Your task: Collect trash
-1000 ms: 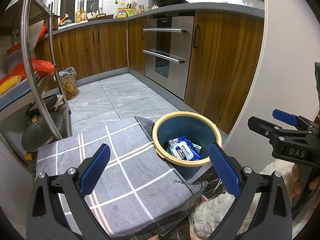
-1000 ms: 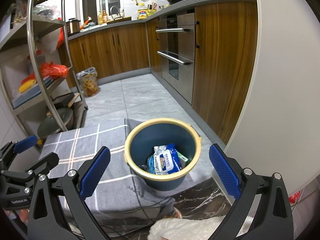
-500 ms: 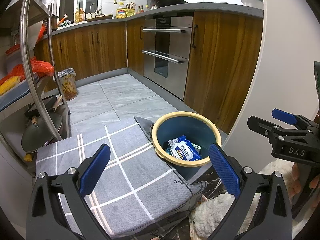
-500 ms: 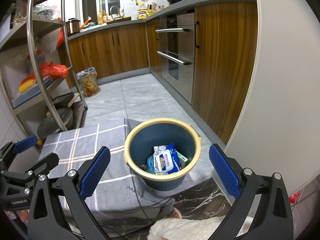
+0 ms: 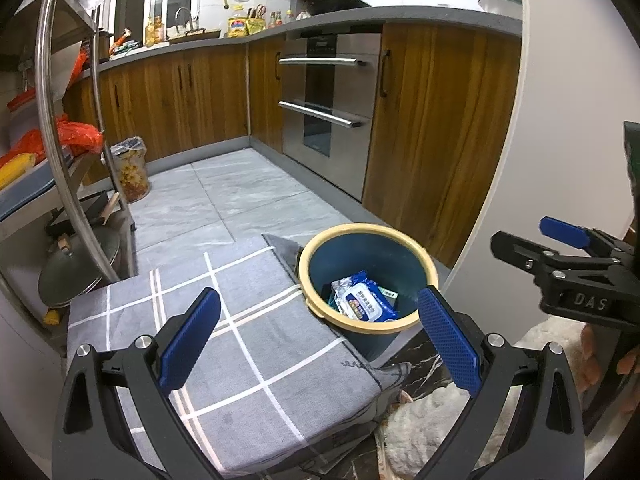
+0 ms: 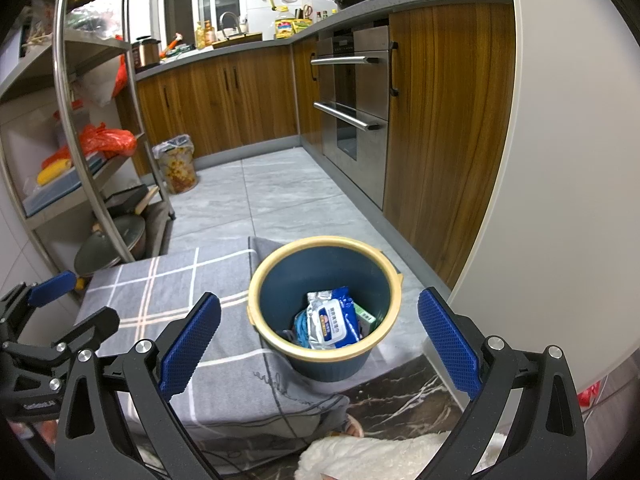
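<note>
A dark blue bin with a yellow rim (image 5: 312, 260) (image 6: 260, 280) stands at the right edge of a grey checked cloth (image 5: 248, 344) (image 6: 168, 284). Inside lie a blue and white wipes pack (image 5: 362, 302) (image 6: 330, 320) and other small wrappers. My left gripper (image 5: 318, 338) is open and empty, just in front of the bin over the cloth. My right gripper (image 6: 318, 338) is open and empty, hovering just in front of the bin. Each gripper shows at the edge of the other's view: the right one (image 5: 560, 248), the left one (image 6: 52, 300).
A metal shelf rack (image 6: 80, 128) with pans and orange bags stands left. Wooden cabinets and an oven (image 6: 352, 100) line the back and right. A white curved wall (image 6: 560, 160) is close on the right. A bagged floor bin (image 6: 176, 164) stands far back. A white fluffy rug (image 5: 440, 420) lies below.
Almost nothing has moved. The left wrist view has shifted very slightly; both grippers stay open near the bin.
</note>
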